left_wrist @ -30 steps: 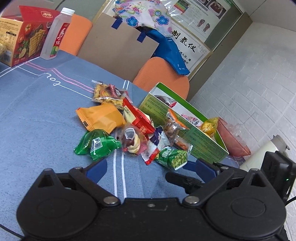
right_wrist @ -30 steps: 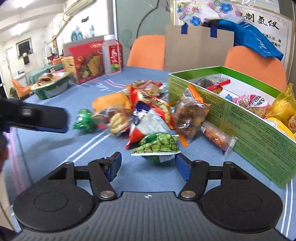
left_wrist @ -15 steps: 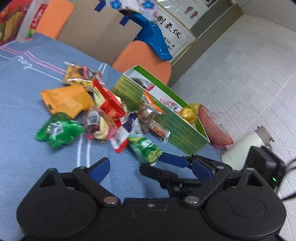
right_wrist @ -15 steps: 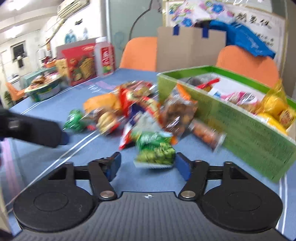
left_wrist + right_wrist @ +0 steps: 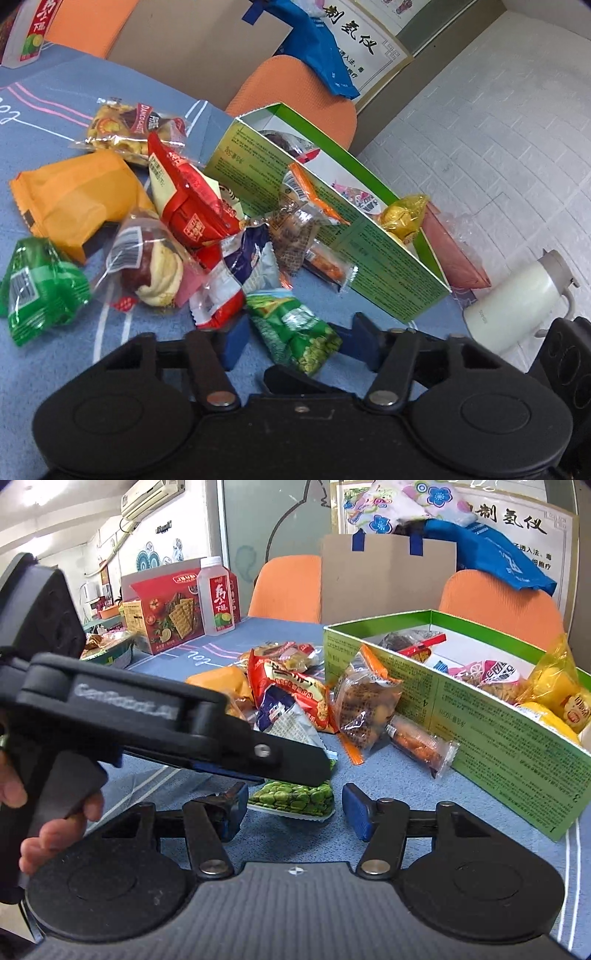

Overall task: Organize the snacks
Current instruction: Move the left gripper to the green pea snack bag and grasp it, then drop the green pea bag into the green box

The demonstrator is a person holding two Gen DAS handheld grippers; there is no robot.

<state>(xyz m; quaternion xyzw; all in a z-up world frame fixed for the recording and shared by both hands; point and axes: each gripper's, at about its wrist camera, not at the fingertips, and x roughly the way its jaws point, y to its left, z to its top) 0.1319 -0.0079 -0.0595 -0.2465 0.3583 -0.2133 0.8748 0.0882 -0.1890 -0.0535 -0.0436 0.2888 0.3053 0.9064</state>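
Green pea packet (image 5: 293, 334) low centre of frame, on worktop (image 5: 55, 354), between both tongs. Left tongs (image 5: 291, 341) wide, straddling it; right tongs (image 5: 291, 808) likewise, contact unclear. Light, crinkly, slippery film; pinch mid-body. Green box (image 5: 498, 734) at right.

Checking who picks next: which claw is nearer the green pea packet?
Hard to call; both straddle it. The green pea packet lies between the left claw fingers, and also between the right claw fingers, both open.
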